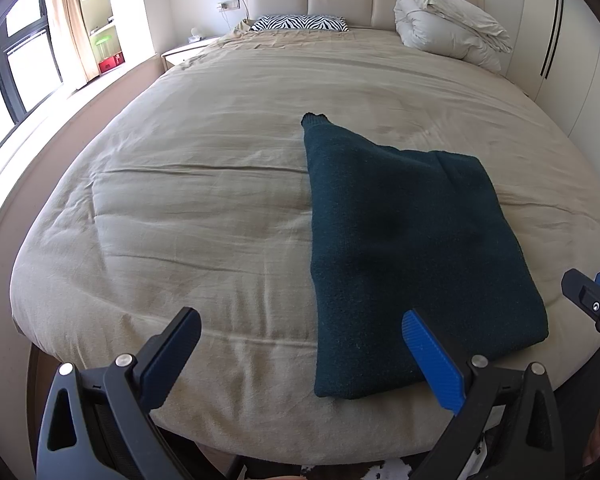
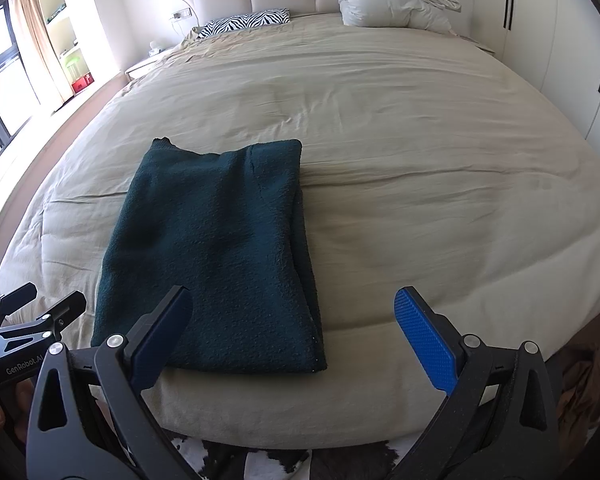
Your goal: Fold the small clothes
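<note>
A dark teal knitted garment [image 1: 400,248] lies folded lengthwise on the beige bed cover, near the bed's foot edge; one sleeve cuff [image 1: 315,119] sticks out at its far left corner. In the right wrist view the same garment [image 2: 220,248] lies left of centre. My left gripper [image 1: 300,334] is open above the foot edge, its blue right pad over the garment's near edge, nothing held. My right gripper [image 2: 294,312] is open too, hovering over the garment's near right corner. Each gripper shows in the other's view: the right gripper [image 1: 588,292], the left gripper [image 2: 40,296].
The bed [image 1: 180,200] fills both views. A zebra-print pillow [image 1: 300,23] and a folded white duvet [image 1: 448,24] lie by the headboard. A nightstand [image 1: 184,50], shelves and a window are to the left; wardrobe doors [image 2: 560,40] to the right. A cowhide rug [image 2: 260,460] lies below.
</note>
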